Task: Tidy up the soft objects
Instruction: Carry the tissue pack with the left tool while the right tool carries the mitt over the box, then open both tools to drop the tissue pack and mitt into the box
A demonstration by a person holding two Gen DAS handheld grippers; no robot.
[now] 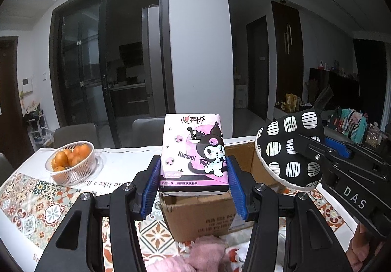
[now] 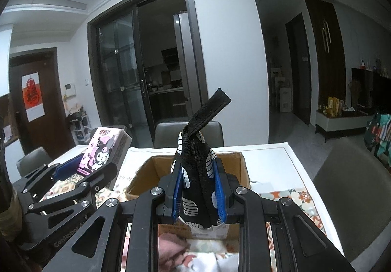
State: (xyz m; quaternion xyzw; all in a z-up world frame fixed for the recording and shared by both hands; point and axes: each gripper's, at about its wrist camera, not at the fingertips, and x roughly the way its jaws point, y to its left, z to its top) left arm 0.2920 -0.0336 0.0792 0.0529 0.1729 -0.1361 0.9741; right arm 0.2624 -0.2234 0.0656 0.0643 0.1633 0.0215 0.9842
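My left gripper [image 1: 194, 174] is shut on a pink Kuromi tissue pack [image 1: 194, 152] and holds it upright above the near edge of an open cardboard box [image 1: 202, 213]. It also shows in the right wrist view [image 2: 102, 152]. My right gripper [image 2: 199, 188] is shut on a black oven mitt with white striped patches [image 2: 198, 174], held over the box [image 2: 234, 162]; the mitt's loop sticks up. The mitt shows at the right in the left wrist view [image 1: 290, 149]. A pink fluffy cloth [image 1: 202, 255] lies on the table in front of the box.
A clear basket of oranges [image 1: 72, 162] stands at the left on the patterned tablecloth [image 1: 36, 203]. Grey chairs [image 2: 189, 133] stand behind the table and one at the right [image 2: 354, 198]. A printed white cloth [image 2: 207, 255] lies beside the pink one.
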